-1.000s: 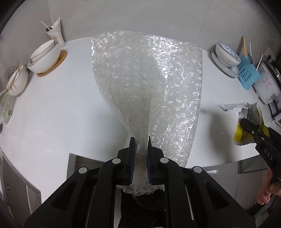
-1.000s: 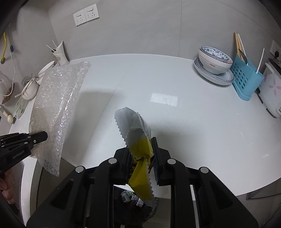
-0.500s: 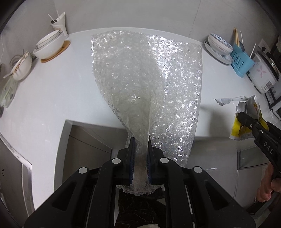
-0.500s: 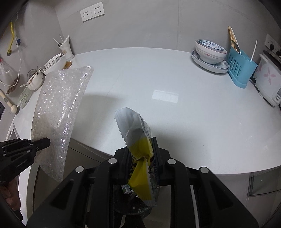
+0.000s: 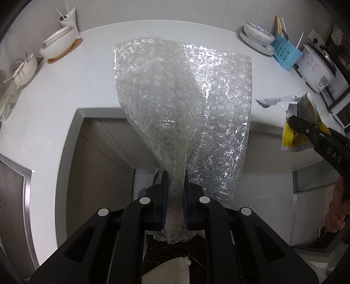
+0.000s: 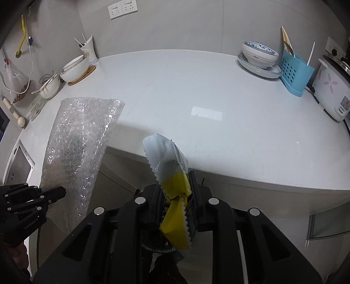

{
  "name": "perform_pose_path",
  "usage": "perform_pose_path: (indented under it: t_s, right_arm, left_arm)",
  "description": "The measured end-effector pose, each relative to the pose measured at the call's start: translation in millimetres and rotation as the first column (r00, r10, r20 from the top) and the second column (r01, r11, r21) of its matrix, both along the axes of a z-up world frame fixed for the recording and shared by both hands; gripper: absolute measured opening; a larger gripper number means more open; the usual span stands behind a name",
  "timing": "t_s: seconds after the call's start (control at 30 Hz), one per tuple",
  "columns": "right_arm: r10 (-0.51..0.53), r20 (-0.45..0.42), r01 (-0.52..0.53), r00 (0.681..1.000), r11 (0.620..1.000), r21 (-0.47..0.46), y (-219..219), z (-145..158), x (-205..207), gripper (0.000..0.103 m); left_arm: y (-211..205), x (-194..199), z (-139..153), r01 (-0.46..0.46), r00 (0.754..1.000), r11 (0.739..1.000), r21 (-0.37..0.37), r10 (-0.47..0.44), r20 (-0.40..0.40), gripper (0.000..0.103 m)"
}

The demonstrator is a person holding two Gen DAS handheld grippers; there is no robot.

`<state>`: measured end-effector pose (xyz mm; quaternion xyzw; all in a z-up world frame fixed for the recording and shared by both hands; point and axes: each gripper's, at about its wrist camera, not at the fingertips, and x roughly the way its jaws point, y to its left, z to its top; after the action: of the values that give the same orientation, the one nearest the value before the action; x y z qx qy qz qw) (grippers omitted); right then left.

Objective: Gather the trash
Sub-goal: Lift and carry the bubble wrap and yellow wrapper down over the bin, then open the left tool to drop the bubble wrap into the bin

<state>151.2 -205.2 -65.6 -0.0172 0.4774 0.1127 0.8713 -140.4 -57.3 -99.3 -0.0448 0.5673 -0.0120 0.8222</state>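
Left claw point(image 5: 174, 181) is pinched tight on the gathered bottom end of a bubble wrap sheet point(image 5: 186, 104): clear, bubbled all over, crumpled narrow at the pads and fanning wide above them, w/ a vertical fold down the middle. It hangs in the air off the surface edge, over grey cabinet fronts point(image 5: 105, 148). In the right wrist view the same sheet point(image 6: 81, 144) stands up from the left claw point(image 6: 61, 193) at the lower left.

Right claw point(image 6: 176, 185) is pressed on a snack wrapper point(image 6: 172, 174): yellow below, silver-white inside at the top, zigzag cut edges, torn open & creased. Held in the air just past the surface rim. From the left wrist view the wrapper point(image 5: 301, 129) sits between the black fingers at the right, w/ a hand point(image 5: 336, 209) behind on the handle.

Below both claws is something dark, prob. a bin; too hidden to tell.

Farther: white surface point(image 6: 207, 91), mostly bare in the middle. Left back: white bowl on a wooden coaster point(image 6: 75, 71), white cup w/ sticks point(image 6: 89, 49). Right back: patterned bowl on a plate point(image 6: 259, 55), blue perforated holder point(image 6: 296, 71) w/ chopsticks, rice cooker point(image 6: 332, 91) w/ pink flowers. Wall sockets point(image 6: 122, 8) above.
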Motion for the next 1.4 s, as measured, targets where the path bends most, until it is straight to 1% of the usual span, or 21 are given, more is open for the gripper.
perform_pose_path:
  t_s: [0.13, 0.23, 0.27, 0.33, 0.4, 0.43, 0.53, 0.63, 0.7, 0.8, 0.9, 0.97, 1.0, 1.2, 1.33, 1.4]
  right_arm:
    - [0.006, -0.011, -0.005, 1.0, 1.0, 0.01, -2.9, -3.3, -0.6, 0.019]
    - [0.011, -0.033, -0.011, 0.999, 1.0, 0.015, -3.8, -12.2, 2.0, 0.019]
    - [0.015, -0.04, -0.014, 0.999, 1.0, 0.023, -3.5, -17.8, -4.7, 0.019]
    - [0.029, -0.059, -0.026, 0.998, 0.999, 0.046, -3.1, -25.4, -3.2, 0.019]
    - [0.035, -0.062, -0.033, 0.997, 0.999, 0.039, -1.1, -34.8, -5.9, 0.019]
    - [0.04, -0.065, -0.037, 0.997, 0.999, 0.035, 0.1, -39.4, -6.0, 0.019]
    - [0.053, -0.085, -0.049, 0.995, 0.998, 0.043, 0.5, -60.1, -6.2, 0.019]
    - [0.075, -0.113, -0.069, 0.991, 0.996, 0.058, 7.6, -80.3, -18.1, 0.019]
    - [0.076, -0.131, -0.071, 0.988, 0.997, 0.042, 11.8, -95.0, -34.7, 0.019]
    - [0.075, -0.15, -0.072, 0.986, 0.997, 0.026, 14.8, -114.6, -36.7, 0.019]
    - [0.079, -0.157, -0.075, 0.984, 0.997, 0.03, 15.8, -128.8, -36.4, 0.019]
    - [0.086, -0.165, -0.078, 0.982, 0.995, 0.059, 15.6, -138.0, -34.5, 0.019]
    - [0.083, -0.169, -0.076, 0.982, 0.996, 0.047, 16.4, -143.5, -33.7, 0.019]
    - [0.087, -0.18, -0.082, 0.98, 0.996, 0.031, 20.9, -167.1, -34.0, 0.019]
    - [0.071, -0.199, -0.067, 0.977, 0.997, 0.024, 19.1, -176.4, -37.4, 0.019]
    - [0.067, -0.209, -0.064, 0.976, 0.998, 0.022, 19.5, -178.9, -39.5, 0.019]
  left_arm:
    - [0.0, -16.5, -12.7, 0.007, 0.999, 1.0, -0.002, -0.007, -0.035, 0.011]
    - [-0.9, -25.6, -21.7, 0.017, 0.999, 1.0, -0.008, -0.018, -0.051, 0.011]
    - [-2.0, -28.2, -25.6, 0.026, 0.998, 1.0, -0.009, -0.026, -0.051, 0.011]
    - [-4.0, -31.7, -34.6, 0.037, 0.998, 0.999, 0.011, -0.037, -0.056, 0.011]
    - [-3.7, -33.7, -46.3, 0.037, 0.997, 0.999, 0.001, -0.037, -0.072, 0.011]
    - [-3.8, -34.6, -54.2, 0.036, 0.996, 0.999, 0.01, -0.035, -0.083, 0.011]
    - [-2.2, -35.0, -74.6, 0.034, 0.994, 0.999, 0.003, -0.033, -0.105, 0.011]
    - [-0.2, -33.2, -92.8, 0.038, 0.995, 0.999, 0.006, -0.037, -0.098, 0.011]
    - [0.4, -30.7, -108.7, 0.039, 0.993, 0.999, 0.008, -0.038, -0.114, 0.011]
    - [-2.8, -26.0, -127.8, 0.047, 0.991, 0.999, 0.018, -0.044, -0.126, 0.011]
    - [-7.0, -21.9, -139.3, 0.05, 0.99, 0.999, 0.009, -0.049, -0.134, 0.011]
    - [-8.7, -19.2, -148.5, 0.053, 0.989, 0.999, 0.011, -0.051, -0.138, 0.011]
    - [-9.5, -18.2, -152.5, 0.053, 0.989, 0.999, 0.006, -0.052, -0.138, 0.011]
    - [-6.8, -4.9, -180.4, 0.038, 0.981, 0.999, 0.01, -0.035, -0.188, 0.011]
    - [-10.9, 3.5, -191.5, 0.039, 0.979, 0.999, 0.023, -0.033, -0.203, 0.011]
    - [-19.9, 6.1, -192.5, 0.041, 0.977, 0.999, 0.028, -0.035, -0.21, 0.011]
